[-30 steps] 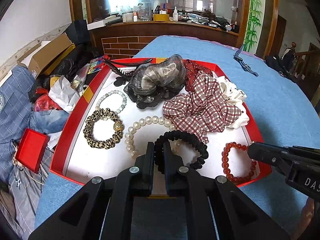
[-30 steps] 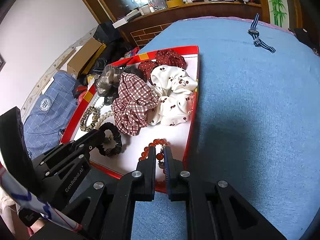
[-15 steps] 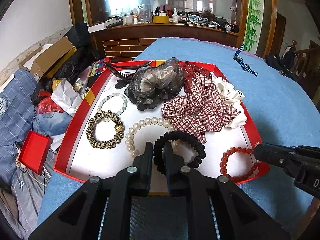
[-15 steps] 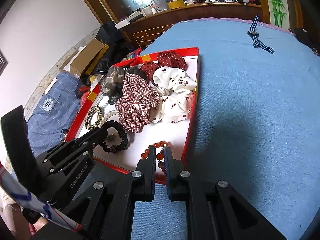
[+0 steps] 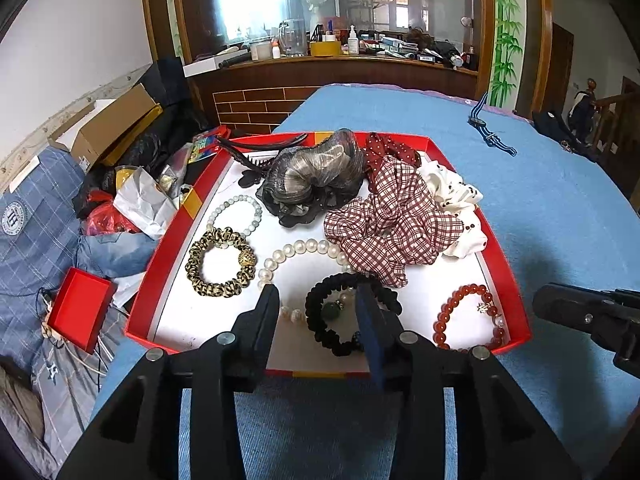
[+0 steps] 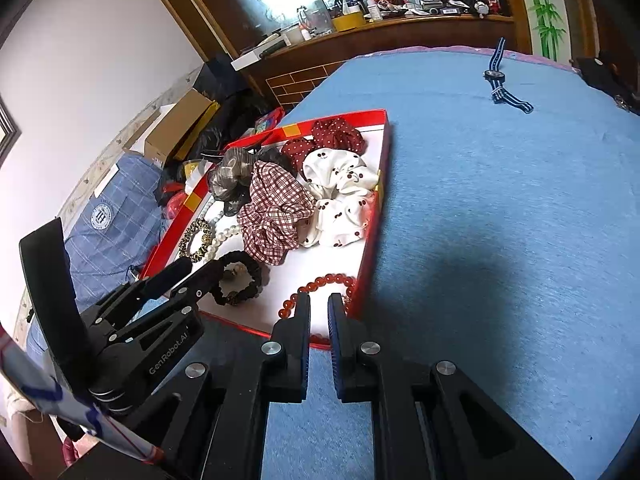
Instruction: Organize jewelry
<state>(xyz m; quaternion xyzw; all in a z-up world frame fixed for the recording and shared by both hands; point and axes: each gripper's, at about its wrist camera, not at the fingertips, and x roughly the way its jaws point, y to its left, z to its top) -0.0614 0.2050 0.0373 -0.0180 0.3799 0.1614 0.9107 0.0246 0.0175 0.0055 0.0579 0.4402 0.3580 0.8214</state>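
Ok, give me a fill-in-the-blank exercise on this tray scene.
1. The left gripper has its jaws ___ around the near side of the black bracelet.
2. The red bead bracelet lies in the tray's near ___ corner.
3. The striped watch lies on the ___ cloth, outside the tray.
4. The plaid scrunchie overlaps the ___ scrunchie with cherries.

Missing words: open; right; blue; white

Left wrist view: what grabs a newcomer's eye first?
The red tray on the blue tablecloth, crowded with accessories: a plaid scrunchie near its middle, with a grey hairpiece behind it. Up close, the left gripper stands open over the black bracelet at the near edge, and the red bead bracelet lies in the near right corner.
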